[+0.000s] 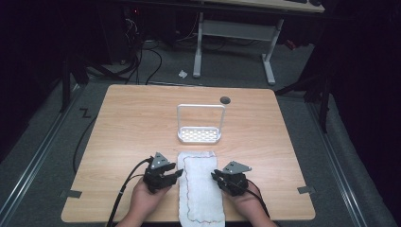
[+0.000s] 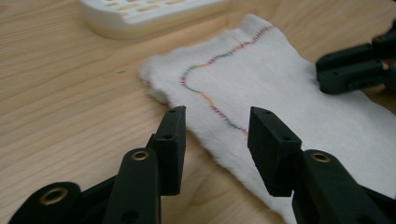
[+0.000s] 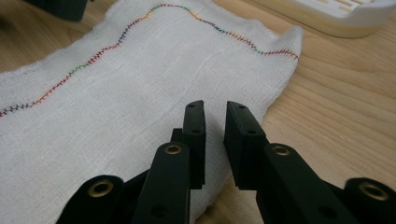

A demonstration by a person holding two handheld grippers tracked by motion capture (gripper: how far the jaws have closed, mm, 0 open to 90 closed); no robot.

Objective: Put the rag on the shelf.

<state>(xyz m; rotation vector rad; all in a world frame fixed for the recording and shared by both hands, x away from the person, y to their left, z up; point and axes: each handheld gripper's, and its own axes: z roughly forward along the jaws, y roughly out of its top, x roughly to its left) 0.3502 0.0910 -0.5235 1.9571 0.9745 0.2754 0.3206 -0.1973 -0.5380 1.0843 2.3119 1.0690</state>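
A white cloth with a wavy multicoloured stitch line lies flat at the table's near edge, between my two grippers. My left gripper sits at the cloth's left edge. In the left gripper view, its jaws stand wide open over the cloth edge, holding nothing. My right gripper rests at the cloth's right edge. Seen in the right gripper view, the jaws are open by a narrow gap above the cloth, with nothing between them. A hand holds each gripper.
A white perforated rack with a tall hoop handle stands just beyond the cloth. A dark round spot marks the table farther back. Tape pieces sit near the front corners. Another desk and floor cables lie behind.
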